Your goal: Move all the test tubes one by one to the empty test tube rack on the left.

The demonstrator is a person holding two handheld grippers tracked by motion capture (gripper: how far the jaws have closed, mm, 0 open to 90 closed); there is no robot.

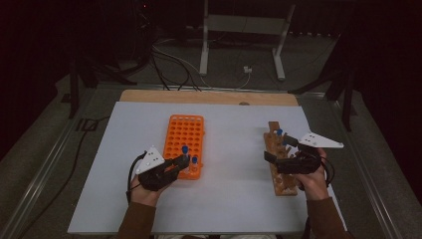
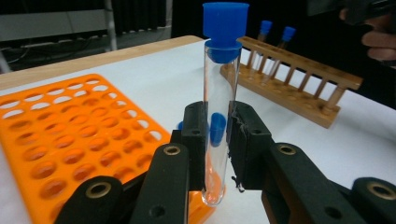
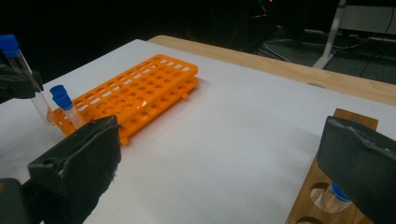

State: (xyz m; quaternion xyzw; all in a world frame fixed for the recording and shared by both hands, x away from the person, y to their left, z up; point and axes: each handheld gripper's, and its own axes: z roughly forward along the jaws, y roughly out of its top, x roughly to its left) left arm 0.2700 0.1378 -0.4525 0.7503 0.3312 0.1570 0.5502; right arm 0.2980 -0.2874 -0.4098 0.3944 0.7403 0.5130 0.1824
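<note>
Nearest the high view's camera, 2 brown sleeves come in over the near edge of the white table (image 1: 224,199), each hand carrying a black gripper.

On the left, the left gripper (image 1: 183,160) reaches toward the near right corner of the orange rack (image 1: 181,134). Its jaws are pinched on a clear test tube (image 2: 218,116) with a blue cap. In the left gripper view the tube stands upright between the 2 black pads, gripped low on its glass, with its rounded bottom over the rack's near edge; whether it rests in a hole I cannot tell. Just beside it, a second blue-capped tube (image 1: 194,161) stands in the rack's near right corner. The remaining holes of the orange rack look unfilled.

Between the 2 racks lies a bare stretch of white table.

On the right, the wooden rack (image 1: 279,159) runs from near to far along the table's right side. The right gripper (image 1: 273,149) hovers over its middle, jaws spread wide with nothing between them. In the right gripper view a blue-capped tube (image 3: 334,196) sits in a hole of the wooden rack just below the right-hand jaw. Another blue-capped tube (image 1: 279,133) stands at the rack's far end.

Beyond the table's far edge, a wooden strip, cables and a white metal stand lie on the dark floor.
</note>
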